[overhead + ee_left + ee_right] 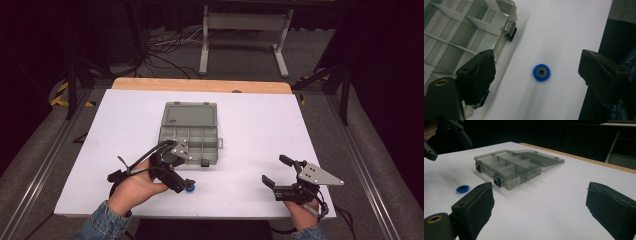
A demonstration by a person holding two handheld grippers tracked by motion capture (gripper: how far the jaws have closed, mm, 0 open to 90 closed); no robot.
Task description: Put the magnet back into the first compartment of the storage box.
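Near the table's front edge, the left gripper [536, 75] hangs directly over the blue ring [541, 72], jaws spread wide to straddle it — apparently for a pickup. Just beside it the compartment box [190, 131] lies open, ready to receive; the right gripper [278, 172] waits apart, jaws spread — empty.

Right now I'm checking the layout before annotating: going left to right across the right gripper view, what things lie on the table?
Blue ring → grey compartment box → its open lid, lying flat toward the right.
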